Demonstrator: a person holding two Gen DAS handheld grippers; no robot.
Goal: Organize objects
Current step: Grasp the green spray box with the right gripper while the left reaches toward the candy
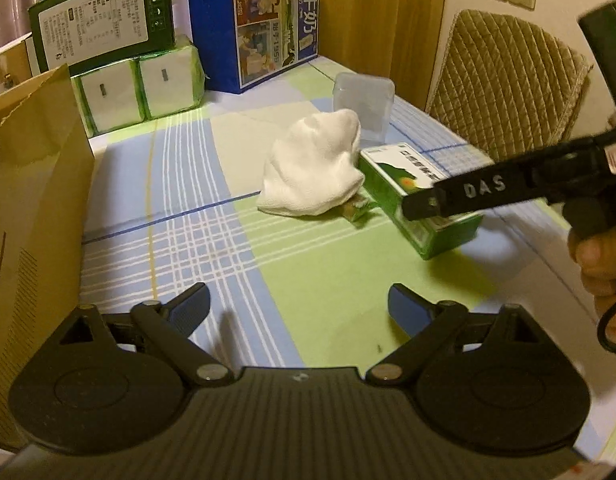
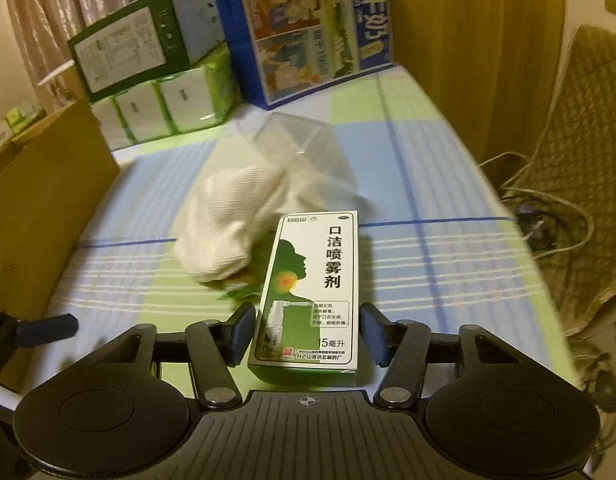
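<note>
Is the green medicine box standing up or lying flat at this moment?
Lying flat: the green medicine box rests on the tablecloth with its printed face up, between the right gripper fingers.

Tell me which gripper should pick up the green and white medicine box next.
Right. The right gripper already has its open jaws on either side of the medicine box. The left gripper hangs open over bare tablecloth, well short of the box.

Green-and-white medicine box, lower centre of the right wrist view: reads "口洁喷雾剂" and "15毫升". Blue milk carton, top centre of the left wrist view: "纯牛奶", "1956". Right gripper finger, right side: "DAS".
</note>
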